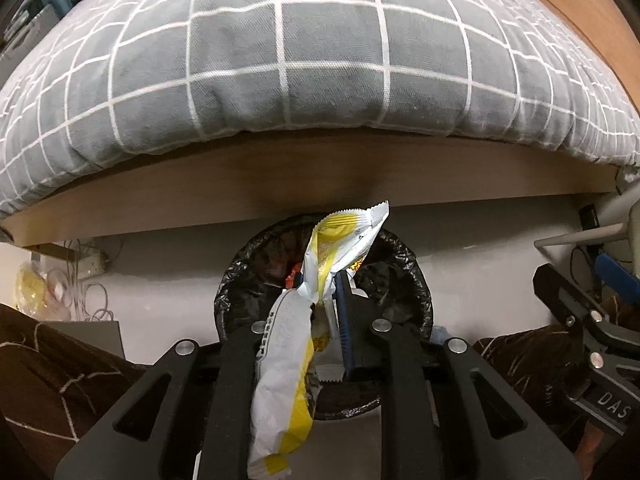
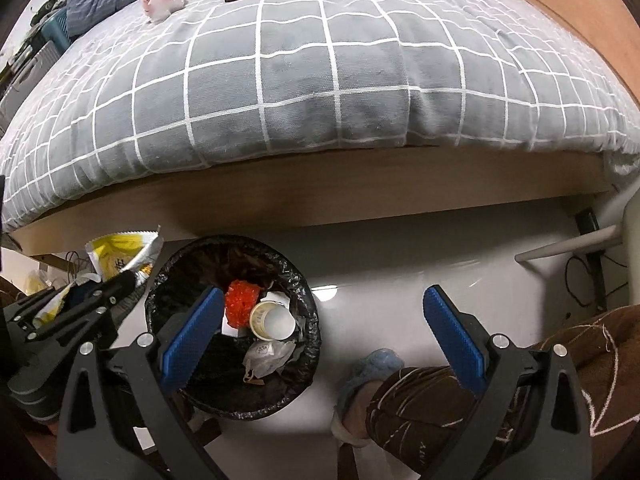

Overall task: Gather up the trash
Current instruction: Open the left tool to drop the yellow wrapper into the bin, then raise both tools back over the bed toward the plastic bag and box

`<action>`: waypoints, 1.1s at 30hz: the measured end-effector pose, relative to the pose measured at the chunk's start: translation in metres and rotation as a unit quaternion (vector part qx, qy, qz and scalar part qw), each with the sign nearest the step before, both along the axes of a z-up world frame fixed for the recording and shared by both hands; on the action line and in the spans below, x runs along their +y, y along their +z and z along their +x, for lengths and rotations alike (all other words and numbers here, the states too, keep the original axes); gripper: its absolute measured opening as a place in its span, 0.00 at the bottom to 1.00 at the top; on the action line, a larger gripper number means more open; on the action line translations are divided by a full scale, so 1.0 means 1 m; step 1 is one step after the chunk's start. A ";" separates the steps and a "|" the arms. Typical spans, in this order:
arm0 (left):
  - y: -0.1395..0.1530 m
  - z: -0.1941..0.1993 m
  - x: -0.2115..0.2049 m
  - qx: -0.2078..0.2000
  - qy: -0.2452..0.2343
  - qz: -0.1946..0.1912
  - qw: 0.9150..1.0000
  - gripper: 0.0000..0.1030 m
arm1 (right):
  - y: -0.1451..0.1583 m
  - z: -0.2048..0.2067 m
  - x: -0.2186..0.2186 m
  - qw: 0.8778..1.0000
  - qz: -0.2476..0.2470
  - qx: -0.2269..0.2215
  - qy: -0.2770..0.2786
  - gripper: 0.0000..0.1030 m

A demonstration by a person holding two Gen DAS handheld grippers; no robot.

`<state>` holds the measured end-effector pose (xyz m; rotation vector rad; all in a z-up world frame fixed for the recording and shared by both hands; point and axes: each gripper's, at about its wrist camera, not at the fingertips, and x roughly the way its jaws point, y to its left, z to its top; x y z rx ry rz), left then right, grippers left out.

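Between my left gripper's [image 1: 320, 300] black fingers a crumpled white-and-yellow snack wrapper [image 1: 292, 344] sits pinched, the jaws drawn nearly together on it with only the foil keeping them apart. Its long axis runs along the fingers: one end hangs back toward the camera, the other, with its serrated edge, sticks out past the fingertips and tilts up toward the bed frame [image 1: 280, 188]. Seen from my left wrist, the wrapper hangs directly over the mouth of the round trash bin [image 1: 404, 276], lined with a black bag.

My right gripper [image 2: 324, 328] is spread wide with nothing in it, its blue pads [image 2: 454, 336] well apart; the left pad overlaps the bin's rim [image 2: 160, 276], the right one hovers over the pale floor [image 2: 380, 264]. From this side the left gripper [image 2: 132, 276] shows beside the bin, the wrapper [image 2: 120, 250] poking from its tip.

Inside the bin lie a paper cup [image 2: 274, 320] on its side, a red crinkled piece [image 2: 240, 300] and a clear plastic scrap [image 2: 264, 356]. My leg in brown patterned trousers [image 2: 420, 404] and a blue slipper [image 2: 372, 364] are near the bin. A grey checked quilt [image 2: 320, 80] covers the bed above.
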<state>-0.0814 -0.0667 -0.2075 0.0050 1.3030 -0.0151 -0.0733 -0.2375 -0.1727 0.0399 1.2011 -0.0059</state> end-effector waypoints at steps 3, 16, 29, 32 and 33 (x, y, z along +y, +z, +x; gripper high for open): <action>-0.004 0.000 0.000 0.006 0.000 0.003 1.000 0.21 | -0.001 0.001 0.001 1.000 -0.001 0.005 0.003 0.93; 0.007 -0.004 -0.001 -0.021 -0.010 0.021 1.000 0.77 | 0.001 0.000 0.004 1.000 0.005 -0.005 0.005 0.93; 0.069 -0.012 0.021 -0.087 0.005 0.012 0.996 0.94 | 0.053 -0.002 -0.002 0.997 0.011 -0.076 0.009 0.93; 0.084 -0.011 0.025 -0.099 0.008 0.005 0.995 0.95 | 0.065 -0.001 -0.006 0.996 0.014 -0.088 0.004 0.93; 0.090 -0.011 0.027 -0.104 0.011 0.004 0.994 0.95 | 0.067 -0.001 -0.006 0.996 0.014 -0.091 0.004 0.93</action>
